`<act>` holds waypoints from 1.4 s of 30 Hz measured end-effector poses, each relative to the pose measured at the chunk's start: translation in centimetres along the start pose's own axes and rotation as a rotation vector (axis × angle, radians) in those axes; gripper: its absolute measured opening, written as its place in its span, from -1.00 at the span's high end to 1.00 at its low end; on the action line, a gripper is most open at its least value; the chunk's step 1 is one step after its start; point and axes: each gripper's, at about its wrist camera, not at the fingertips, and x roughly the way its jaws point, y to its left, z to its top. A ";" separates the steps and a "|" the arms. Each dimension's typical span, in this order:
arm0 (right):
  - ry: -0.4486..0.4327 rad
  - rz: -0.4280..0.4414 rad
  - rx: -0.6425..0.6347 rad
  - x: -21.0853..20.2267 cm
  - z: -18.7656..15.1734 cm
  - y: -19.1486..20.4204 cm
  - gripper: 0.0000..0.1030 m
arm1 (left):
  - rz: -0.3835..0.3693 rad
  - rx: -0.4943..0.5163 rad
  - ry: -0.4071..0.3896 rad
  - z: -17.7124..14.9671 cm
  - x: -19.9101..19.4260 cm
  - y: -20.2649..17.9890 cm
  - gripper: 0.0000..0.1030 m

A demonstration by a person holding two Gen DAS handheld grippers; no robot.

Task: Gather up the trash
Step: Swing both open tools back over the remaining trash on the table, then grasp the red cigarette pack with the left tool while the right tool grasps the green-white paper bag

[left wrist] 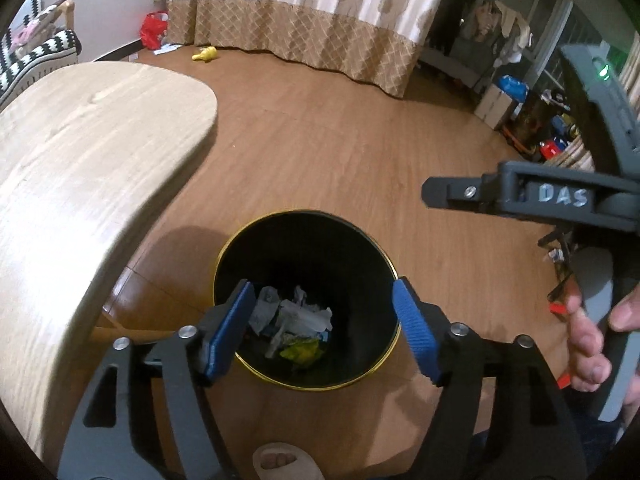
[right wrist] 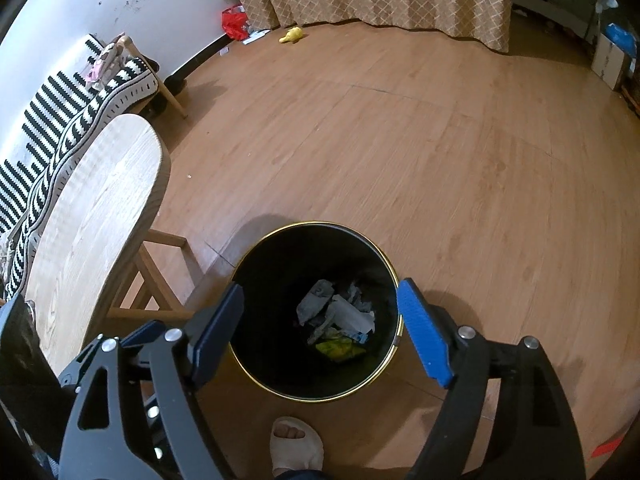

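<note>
A black round bin with a gold rim (left wrist: 362, 236) (right wrist: 362, 242) stands on the wooden floor below both grippers. Inside it lie crumpled grey-white papers (left wrist: 298, 314) (right wrist: 340, 312) and a yellow-green wrapper (left wrist: 300, 350) (right wrist: 338, 348). My left gripper (left wrist: 320, 330) hangs over the bin's mouth, open, its blue pads (left wrist: 414, 330) wide apart with nothing between them. My right gripper (right wrist: 322, 332) is also open above the bin, empty, blue pads (right wrist: 426, 330) spread to either side of the rim. The right gripper's body and a hand (left wrist: 588, 344) on it show at the right of the left wrist view.
A light wooden table (left wrist: 80, 168) (right wrist: 92, 216) stands left of the bin. A slippered foot (left wrist: 286, 462) (right wrist: 296, 446) is just in front of it. A yellow toy (left wrist: 205, 54) (right wrist: 291, 34) and a red bag (left wrist: 154, 30) (right wrist: 235, 22) lie by the curtain; boxes and clutter (left wrist: 520, 112) at far right.
</note>
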 end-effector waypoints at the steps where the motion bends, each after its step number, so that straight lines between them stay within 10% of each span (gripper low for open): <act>1: -0.002 0.005 -0.004 0.0 0.0 0.3 -0.49 | 0.007 0.000 -0.016 0.0 -0.6 0.1 -0.56; 12: -0.080 0.093 -0.171 -2.2 -0.3 9.7 -0.59 | 0.222 -0.051 -0.177 -3.5 -14.0 7.8 -0.87; 26: 0.010 0.330 -0.573 -0.7 -8.5 37.0 -0.59 | 0.638 -0.619 -0.241 -17.2 -34.7 28.3 -0.87; 35: 0.067 0.425 -0.738 -0.6 -15.5 49.0 -0.59 | 0.739 -0.792 -0.242 -21.5 -37.5 34.5 -0.87; 42: 0.089 0.437 -0.768 -0.2 -17.0 51.2 -0.59 | 0.727 -0.841 -0.252 -21.0 -35.6 36.9 -0.87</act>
